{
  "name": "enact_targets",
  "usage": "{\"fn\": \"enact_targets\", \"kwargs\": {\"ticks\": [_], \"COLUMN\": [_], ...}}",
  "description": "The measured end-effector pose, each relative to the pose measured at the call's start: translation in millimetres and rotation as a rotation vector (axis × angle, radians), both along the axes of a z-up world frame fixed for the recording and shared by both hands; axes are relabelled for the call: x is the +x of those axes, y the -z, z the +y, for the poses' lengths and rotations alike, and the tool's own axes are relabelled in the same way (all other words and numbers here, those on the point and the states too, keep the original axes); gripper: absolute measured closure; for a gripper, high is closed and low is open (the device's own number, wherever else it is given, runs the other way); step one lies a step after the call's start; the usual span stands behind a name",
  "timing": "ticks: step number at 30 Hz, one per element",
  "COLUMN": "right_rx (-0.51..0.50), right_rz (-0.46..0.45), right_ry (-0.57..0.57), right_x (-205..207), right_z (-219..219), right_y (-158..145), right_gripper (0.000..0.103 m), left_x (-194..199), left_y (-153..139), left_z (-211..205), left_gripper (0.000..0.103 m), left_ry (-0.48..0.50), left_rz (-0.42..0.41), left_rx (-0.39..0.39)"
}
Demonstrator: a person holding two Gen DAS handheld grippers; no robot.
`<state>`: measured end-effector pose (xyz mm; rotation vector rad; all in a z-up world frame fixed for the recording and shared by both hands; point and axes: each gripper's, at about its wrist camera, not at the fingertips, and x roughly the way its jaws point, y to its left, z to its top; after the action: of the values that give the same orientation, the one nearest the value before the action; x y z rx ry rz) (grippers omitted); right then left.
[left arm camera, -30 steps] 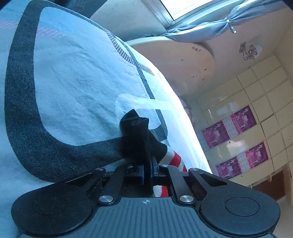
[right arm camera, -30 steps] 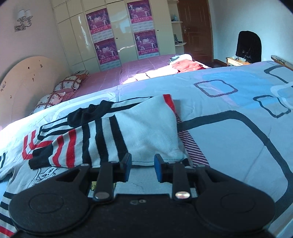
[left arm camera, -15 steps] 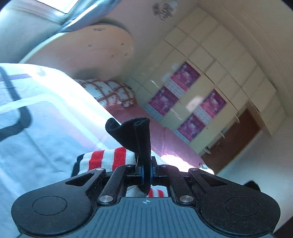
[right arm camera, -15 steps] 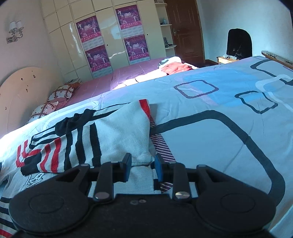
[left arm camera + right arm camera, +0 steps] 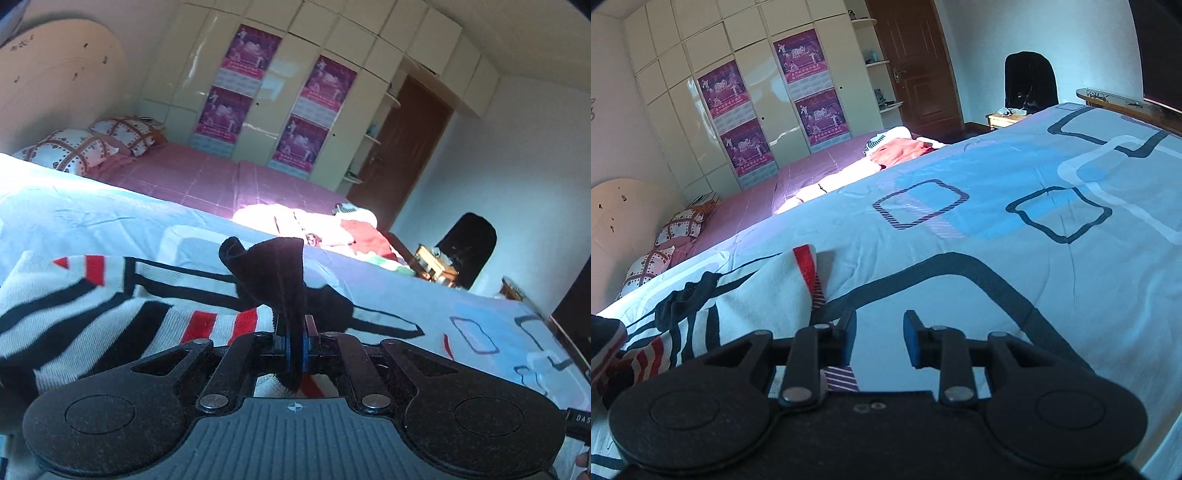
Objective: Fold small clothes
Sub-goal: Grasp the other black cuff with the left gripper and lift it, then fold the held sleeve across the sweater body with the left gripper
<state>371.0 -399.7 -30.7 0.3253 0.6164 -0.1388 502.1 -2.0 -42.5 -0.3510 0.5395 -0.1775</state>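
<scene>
Knitwear with black, white and red stripes, the small sweater point(image 5: 122, 314), lies spread on the bed point(image 5: 1015, 229) and is the item being folded. The left claw point(image 5: 294, 339) is clamped narrow on a black edge of the garment, probably a cuff or hem; the pinched fabric stands up in a peak directly ahead of the fingertips, and the striped body trails away to the left of that claw and beneath it. The right claw point(image 5: 879, 336) is spread wide and holds nothing; the white folded portion of the sweater, with its red band, sits ahead of it and to its left, near the left fingertip, and the patterned bed cover fills the space ahead and to the right. Judged from the drape, the knit is light, soft and limp, so it will sag and slide wherever it is unsupported and will not hold a crease unaided. Recommended hold: pinch through a doubled edge or a ribbed band, not a single loose layer, and support 2 corners together when carrying a fold across.
</scene>
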Motion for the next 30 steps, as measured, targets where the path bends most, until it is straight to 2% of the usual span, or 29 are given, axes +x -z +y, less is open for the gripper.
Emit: {"fn": "enact_targets", "kwargs": {"ticks": [6,9,10,12,13,14,16,18,21,24,26,30], "right_rx": [0.007,0.008,0.01,0.012,0.015,0.022,0.056,0.089,0.145,0.235,0.278,0.311], "right_rz": [0.013,0.025,0.028,0.029,0.026,0.022,0.008,-0.007,-0.016,0.011,0.038,0.105], "right_ry": [0.009,0.003,0.0,-0.011,-0.019,-0.027,-0.056,-0.105,-0.208,-0.299,-0.325,-0.307], "right_x": [3.1,4.5,4.4,4.4,4.3,5.4,8.9,14.6,26.4,40.9,48.9,59.1], "right_z": [-9.9,-10.0,-10.0,-7.6,-5.6,-2.5,6.4,21.9,53.4,86.8,104.6,126.2], "right_y": [4.2,6.0,5.8,4.8,3.8,2.7,1.0,-0.5,0.7,10.1,17.9,31.1], "right_gripper": [0.074,0.073,0.072,0.071,0.07,0.069,0.067,0.058,0.049,0.049,0.049,0.049], "left_x": [-9.4,-9.3,-13.1,-28.6,-37.3,-48.8,-70.8,-98.8,-139.4,-166.3,-167.9,-155.7], "left_y": [8.2,27.1,30.3,20.8,15.0,8.6,-3.3,-12.0,-16.0,-7.0,0.0,13.5], "left_z": [-69.7,-101.8,-105.7,-107.3,-103.3,-98.5,-77.1,-47.9,2.2,50.9,75.8,95.7], "left_gripper": [0.098,0.097,0.094,0.068,0.049,0.047,0.047,0.047,0.047,0.047,0.047,0.047], "left_ry": [0.106,0.149,0.151,0.168,0.164,0.141,0.103,0.047,-0.071,-0.181,-0.218,-0.196], "left_rz": [0.049,0.16,0.163,0.12,0.101,0.076,0.025,-0.017,-0.054,-0.019,0.033,0.062], "left_rx": [0.114,0.162,0.184,0.168,0.147,0.147,0.142,0.12,0.195,0.256,0.257,0.279]}}
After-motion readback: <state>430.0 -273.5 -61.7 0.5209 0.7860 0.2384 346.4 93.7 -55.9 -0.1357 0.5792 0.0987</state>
